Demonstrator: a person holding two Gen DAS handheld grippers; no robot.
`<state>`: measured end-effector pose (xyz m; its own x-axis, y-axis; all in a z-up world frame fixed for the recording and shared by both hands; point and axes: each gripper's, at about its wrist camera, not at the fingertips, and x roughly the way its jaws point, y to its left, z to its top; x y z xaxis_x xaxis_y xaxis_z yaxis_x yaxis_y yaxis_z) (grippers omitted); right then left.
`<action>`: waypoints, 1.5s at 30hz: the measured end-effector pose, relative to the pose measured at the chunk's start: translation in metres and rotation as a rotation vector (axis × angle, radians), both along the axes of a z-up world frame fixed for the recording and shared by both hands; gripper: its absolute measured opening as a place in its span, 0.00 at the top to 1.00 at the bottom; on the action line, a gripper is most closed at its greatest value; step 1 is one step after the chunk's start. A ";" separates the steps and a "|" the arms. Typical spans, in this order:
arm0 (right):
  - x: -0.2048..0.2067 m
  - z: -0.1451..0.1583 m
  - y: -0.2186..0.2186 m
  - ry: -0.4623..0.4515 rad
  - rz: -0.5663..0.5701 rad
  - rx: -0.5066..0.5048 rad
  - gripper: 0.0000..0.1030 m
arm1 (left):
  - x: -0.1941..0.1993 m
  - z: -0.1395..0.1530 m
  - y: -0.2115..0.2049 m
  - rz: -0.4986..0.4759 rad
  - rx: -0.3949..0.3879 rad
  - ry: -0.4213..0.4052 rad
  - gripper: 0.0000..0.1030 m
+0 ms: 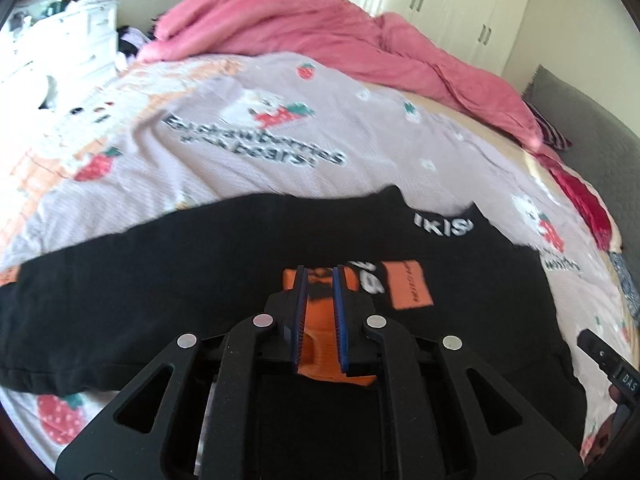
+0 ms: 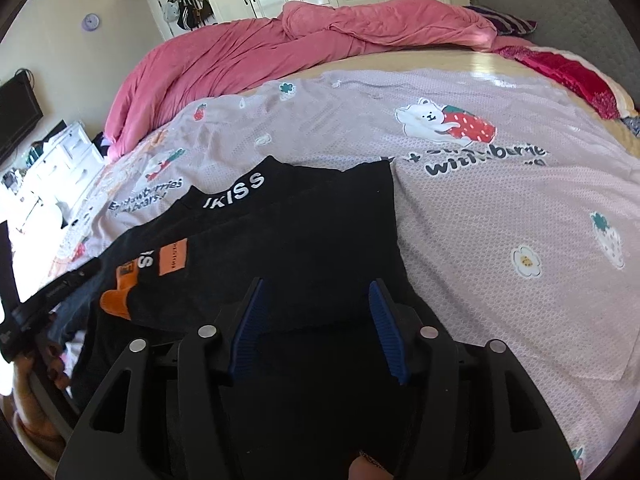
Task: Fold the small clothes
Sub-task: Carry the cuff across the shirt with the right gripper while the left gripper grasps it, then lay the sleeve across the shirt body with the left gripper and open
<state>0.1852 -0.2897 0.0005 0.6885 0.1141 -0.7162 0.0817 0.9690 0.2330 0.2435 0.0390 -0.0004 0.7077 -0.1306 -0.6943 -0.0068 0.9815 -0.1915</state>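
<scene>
At far left stands a white dresser (image 2: pixel 60 152). The left gripper (image 1: pixel 320 276) has its jaws nearly closed, pinching an orange fold of the black shirt (image 1: pixel 180 288), which lies across the near part of the printed bedsheet (image 1: pixel 280 160) (strawberries and bears). The right gripper (image 2: pixel 316 284) is spread wide over the shirt, apparently holding nothing. Behind lies a pink duvet (image 2: pixel 240 60); a grey headboard (image 2: pixel 560 8) stands far right.

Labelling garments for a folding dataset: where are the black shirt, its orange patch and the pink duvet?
black shirt (image 2: pixel 304 236): right wrist view, middle of body.
orange patch (image 2: pixel 173 257): right wrist view, patch centre.
pink duvet (image 1: pixel 304 28): left wrist view, bunched middle.
</scene>
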 end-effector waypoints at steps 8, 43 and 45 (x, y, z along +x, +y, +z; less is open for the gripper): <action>0.019 -0.007 0.016 0.023 0.057 -0.044 0.44 | -0.005 -0.009 -0.031 -0.110 0.080 0.014 0.90; 0.002 0.017 0.087 -0.008 0.220 -0.037 0.08 | -0.059 0.019 0.071 0.088 0.005 -0.020 0.10; 0.001 0.020 0.095 -0.023 0.236 -0.047 0.08 | -0.063 0.023 0.079 0.106 0.010 -0.028 0.09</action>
<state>0.1863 -0.1948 0.0210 0.6633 0.2403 -0.7087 -0.1531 0.9706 0.1858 0.1802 0.1180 0.0224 0.7361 -0.0471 -0.6752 -0.1058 0.9773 -0.1836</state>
